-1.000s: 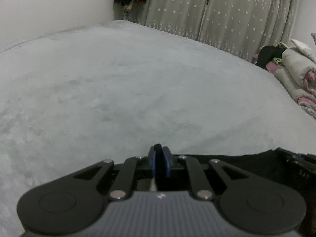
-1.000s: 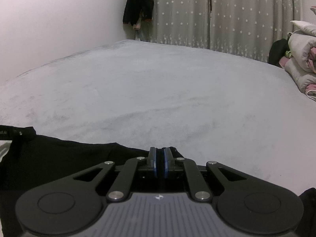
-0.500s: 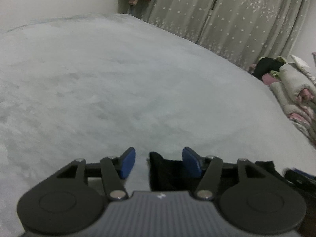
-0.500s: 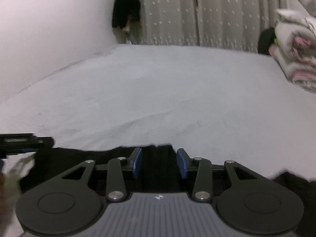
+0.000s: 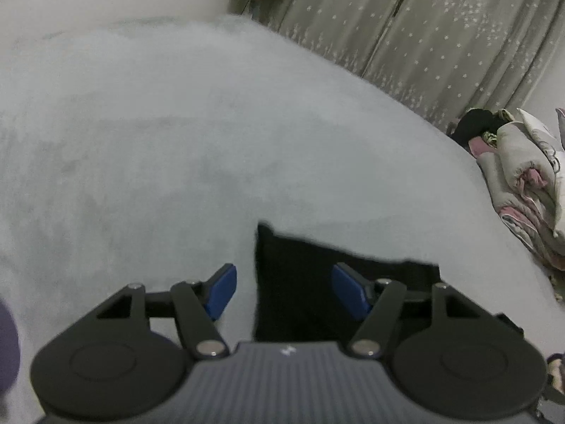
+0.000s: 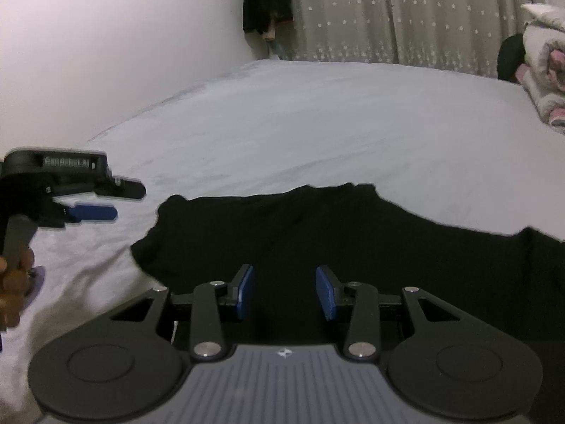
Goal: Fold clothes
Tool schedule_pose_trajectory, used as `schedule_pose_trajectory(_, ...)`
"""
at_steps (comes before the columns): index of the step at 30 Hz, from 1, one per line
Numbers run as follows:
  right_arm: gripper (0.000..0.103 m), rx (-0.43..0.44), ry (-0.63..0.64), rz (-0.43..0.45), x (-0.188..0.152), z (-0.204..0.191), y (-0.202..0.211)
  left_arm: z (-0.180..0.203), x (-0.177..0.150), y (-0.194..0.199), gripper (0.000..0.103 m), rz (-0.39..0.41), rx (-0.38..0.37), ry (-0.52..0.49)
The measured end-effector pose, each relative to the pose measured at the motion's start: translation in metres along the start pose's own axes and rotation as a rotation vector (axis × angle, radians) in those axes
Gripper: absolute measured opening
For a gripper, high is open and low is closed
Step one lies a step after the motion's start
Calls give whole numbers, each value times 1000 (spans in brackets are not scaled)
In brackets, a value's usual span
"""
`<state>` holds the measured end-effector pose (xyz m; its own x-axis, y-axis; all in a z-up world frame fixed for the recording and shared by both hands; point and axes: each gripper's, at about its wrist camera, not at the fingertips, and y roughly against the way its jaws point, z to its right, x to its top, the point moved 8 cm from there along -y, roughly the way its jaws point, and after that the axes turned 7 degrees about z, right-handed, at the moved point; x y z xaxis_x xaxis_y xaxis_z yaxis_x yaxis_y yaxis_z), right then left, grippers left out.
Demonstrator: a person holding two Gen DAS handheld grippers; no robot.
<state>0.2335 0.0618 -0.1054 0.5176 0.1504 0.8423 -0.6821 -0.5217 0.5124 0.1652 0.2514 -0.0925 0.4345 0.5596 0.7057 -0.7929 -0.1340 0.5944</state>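
A black garment (image 5: 300, 300) (image 6: 353, 233) lies flat on the pale grey bed (image 5: 176, 141) (image 6: 317, 123). In the left wrist view my left gripper (image 5: 282, 272) hovers over the garment's left corner. Its jaws are opening, and the blue pads (image 5: 220, 291) stand apart and touch no cloth. My right gripper (image 6: 284, 270) is open above the middle of the garment, nothing pinched between its pads. The right wrist view also shows the left gripper (image 6: 123, 201) raised at the far left, held by a hand (image 6: 14, 282).
Folded quilts and clothes (image 5: 522, 183) (image 6: 543, 70) are piled at the bed's right side. Star-patterned curtains (image 5: 423, 35) hang behind the bed. A dark item (image 6: 266, 3) hangs in the corner by the white wall. Bare bed surface stretches beyond the garment.
Both grippers were shut on the garment's edge, then opened and let it drop. Both have lifted and pulled back, so more of the garment now shows lying on the bed.
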Motion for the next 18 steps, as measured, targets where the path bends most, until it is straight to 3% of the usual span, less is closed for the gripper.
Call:
schedule_pose_trajectory(3, 39, 24, -25, -9, -6, -3, 5, -12, -15, -4, 58, -39, -23, 74)
schedule_pose_trajectory(6, 39, 25, -37, -15, -10, -5, 5, -22, -32, -18, 46, -96, -59, 166)
schedule_pose_trajectory(9, 39, 43, -34, -1, -13, -7, 2, -24, -38, -27, 44, -67, -69, 208)
schedule_pose_trajectory(10, 39, 55, -31, 2, -15, -9, 0, -22, -39, -29, 34, -51, -71, 213)
schedule_pose_trajectory(11, 39, 69, -30, -2, -17, -10, -4, -21, -41, -31, 15, -39, -74, 217)
schedule_pose_trajectory(12, 39, 83, -29, -5, -19, -12, -7, -21, -43, -34, 7, -36, -77, 219)
schedule_pose_trajectory(16, 39, 79, -7, -29, -28, -17, -17, -22, -41, -21, 7, 76, 53, 102)
schedule_pose_trajectory(18, 39, 73, 12, -27, -30, -19, -18, -22, -43, -20, 7, 68, 80, 68)
